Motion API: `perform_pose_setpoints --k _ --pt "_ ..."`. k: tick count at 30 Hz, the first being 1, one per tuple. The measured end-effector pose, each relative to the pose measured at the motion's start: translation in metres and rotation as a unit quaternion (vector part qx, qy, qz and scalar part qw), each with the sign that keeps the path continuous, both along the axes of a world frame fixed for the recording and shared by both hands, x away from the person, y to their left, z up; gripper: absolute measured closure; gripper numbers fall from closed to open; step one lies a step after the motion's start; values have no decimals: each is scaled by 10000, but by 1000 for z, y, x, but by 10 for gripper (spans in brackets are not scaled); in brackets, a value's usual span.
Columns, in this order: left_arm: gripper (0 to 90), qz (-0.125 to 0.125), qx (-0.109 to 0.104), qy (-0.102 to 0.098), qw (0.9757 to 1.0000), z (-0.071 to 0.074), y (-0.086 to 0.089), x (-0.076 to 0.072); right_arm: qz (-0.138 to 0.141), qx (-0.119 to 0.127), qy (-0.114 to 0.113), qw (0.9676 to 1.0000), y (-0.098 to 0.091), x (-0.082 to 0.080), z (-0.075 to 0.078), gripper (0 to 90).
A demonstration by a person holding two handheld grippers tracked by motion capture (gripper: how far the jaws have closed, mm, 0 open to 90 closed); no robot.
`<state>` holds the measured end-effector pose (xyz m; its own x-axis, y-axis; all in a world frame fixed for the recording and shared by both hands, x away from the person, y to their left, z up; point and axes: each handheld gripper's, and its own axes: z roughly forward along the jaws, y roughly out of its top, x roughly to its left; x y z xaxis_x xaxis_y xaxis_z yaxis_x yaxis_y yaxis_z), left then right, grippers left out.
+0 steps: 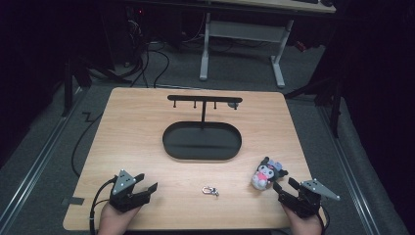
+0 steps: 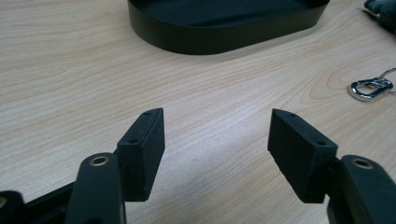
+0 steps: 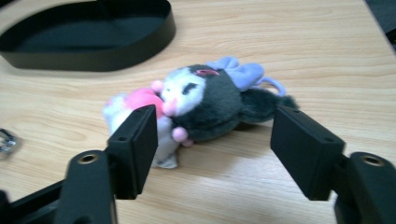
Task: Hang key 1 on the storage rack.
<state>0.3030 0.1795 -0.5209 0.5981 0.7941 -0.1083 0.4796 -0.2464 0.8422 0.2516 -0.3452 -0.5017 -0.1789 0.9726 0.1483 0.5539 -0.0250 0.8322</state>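
Near the right front corner of the worktop [image 1: 127,127], just in front of the right gripper [image 1: 286,186], lies a small plush toy [image 1: 266,174]. It has a dark grey head, a white face, a lilac bow and a pink and white body, and it rests on its side on the pale wood. In the right gripper view the plush toy [image 3: 201,102] sits just beyond the fingers [image 3: 133,149], which stand spread wide apart with nothing pinched between them; the toy is close to them but not touched.

To the left of the plush toy, near the front middle of the worktop, lies a small silver key clip [image 1: 210,190], apart from the toy. Behind and to the left of the toy stands a black oval tray [image 1: 201,152], with a thin black post rising from it to a crossbar with short pegs [image 1: 204,99].

Well to the left of the toy, beyond the clip, the left gripper [image 1: 147,187] hovers low over bare wood. Its fingers [image 2: 142,151] are also spread wide and hold nothing. A person's hands grip both tools from the front edge.
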Motion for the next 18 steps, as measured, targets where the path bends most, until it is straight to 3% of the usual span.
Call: perform_pose_setpoints --k 6,12,14,16,17,18 --pt "366 7 54 -174 9998 1 -3 -1 -90 -235 185 9995 -9 7 -8 419" --pt "366 26 113 -97 9999 -3 -4 0 -39 -232 319 9992 -14 14 -11 460" --pt "366 42 122 -101 9999 -4 -3 0 -35 -187 330 9993 -16 16 -11 571" --pt "367 57 122 -101 9999 -4 -2 -1 -57 -205 372 9991 -17 18 -9 825" --pt "367 57 122 -101 9999 -4 -2 -1 -57 -205 372 9991 -17 18 -9 825" --pt "366 65 116 -101 9999 -4 -2 -1 -141 -272 464 9985 -18 22 -10 891"
